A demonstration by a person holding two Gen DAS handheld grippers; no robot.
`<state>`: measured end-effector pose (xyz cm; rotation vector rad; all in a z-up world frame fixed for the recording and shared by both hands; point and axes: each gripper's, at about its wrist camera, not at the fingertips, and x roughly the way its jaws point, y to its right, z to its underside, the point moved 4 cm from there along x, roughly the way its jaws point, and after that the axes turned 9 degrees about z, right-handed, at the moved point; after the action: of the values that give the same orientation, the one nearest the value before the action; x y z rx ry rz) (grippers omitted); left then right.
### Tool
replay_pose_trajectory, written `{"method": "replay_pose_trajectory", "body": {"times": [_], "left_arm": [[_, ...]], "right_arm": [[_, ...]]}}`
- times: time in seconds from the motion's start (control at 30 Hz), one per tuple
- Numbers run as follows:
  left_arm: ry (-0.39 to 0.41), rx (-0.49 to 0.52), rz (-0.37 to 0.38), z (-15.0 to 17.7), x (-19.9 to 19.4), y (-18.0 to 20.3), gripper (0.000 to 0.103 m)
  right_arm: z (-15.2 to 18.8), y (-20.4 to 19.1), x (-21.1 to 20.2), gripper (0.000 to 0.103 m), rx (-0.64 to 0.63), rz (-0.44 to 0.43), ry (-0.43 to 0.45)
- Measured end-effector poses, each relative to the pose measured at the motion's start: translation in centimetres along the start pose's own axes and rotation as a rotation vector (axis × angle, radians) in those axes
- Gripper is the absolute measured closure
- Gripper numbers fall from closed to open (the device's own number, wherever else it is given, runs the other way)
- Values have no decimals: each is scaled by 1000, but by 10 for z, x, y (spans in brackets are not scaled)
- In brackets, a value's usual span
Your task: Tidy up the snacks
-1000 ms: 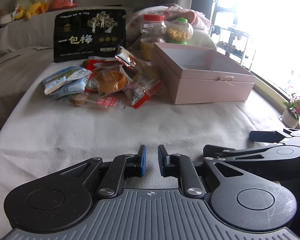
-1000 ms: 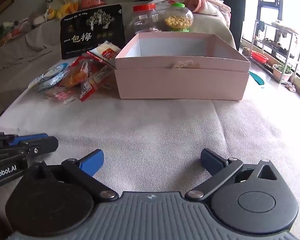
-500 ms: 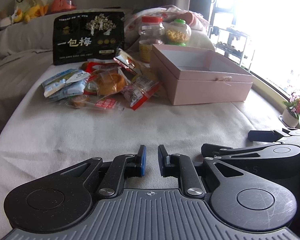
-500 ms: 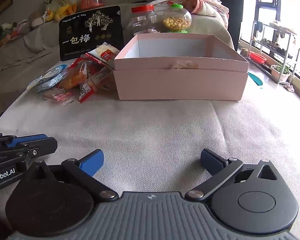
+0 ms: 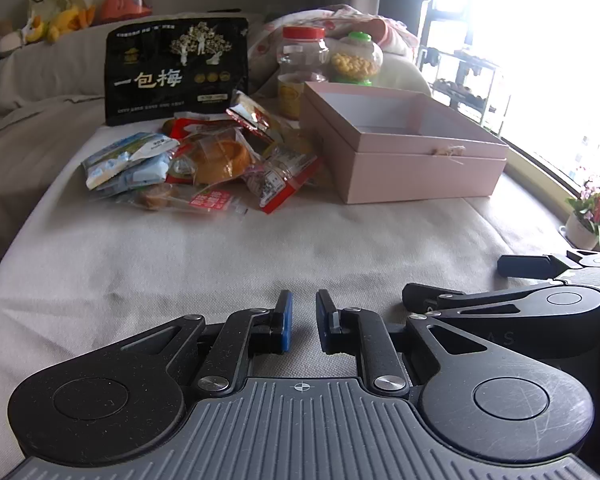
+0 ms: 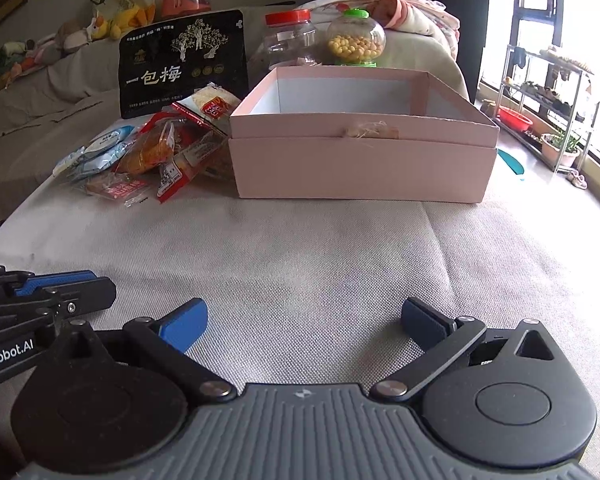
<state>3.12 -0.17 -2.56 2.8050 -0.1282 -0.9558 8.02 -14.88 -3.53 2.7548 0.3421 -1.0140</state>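
Note:
A pile of wrapped snacks (image 5: 220, 160) (image 6: 152, 156) lies on the cloth-covered table, just left of an open pink box (image 5: 420, 168) (image 6: 360, 168) whose inside looks bare. Behind the pile stands a large black snack bag (image 5: 176, 72) (image 6: 182, 64). A red-lidded jar (image 5: 302, 60) and a green-lidded jar of yellow balls (image 5: 356, 60) stand behind the box. My left gripper (image 5: 303, 308) hovers low at the table's near edge, shut with nothing between its pads. My right gripper (image 6: 304, 316) sits beside it, open and holding nothing, well short of the box.
The beige cloth (image 6: 320, 248) stretches bare between grippers and snacks. A potted plant (image 5: 584, 220) stands at the right by the window, and a metal rack (image 6: 540, 100) farther back. A teal object (image 6: 512, 162) lies right of the box. Plush toys (image 6: 112, 20) line the sofa behind.

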Motion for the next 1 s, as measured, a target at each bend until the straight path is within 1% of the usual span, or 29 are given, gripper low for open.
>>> {"method": "replay_pose_trajectory", "body": {"times": [0.77, 1.0], "left_arm": [[0, 0, -5, 1, -1, -1, 86], [-16, -4, -10, 3, 0, -2, 86]], "right_arm": [[0, -4, 0, 0, -25, 8, -7], [1, -3, 1, 0, -38, -1, 0]]}}
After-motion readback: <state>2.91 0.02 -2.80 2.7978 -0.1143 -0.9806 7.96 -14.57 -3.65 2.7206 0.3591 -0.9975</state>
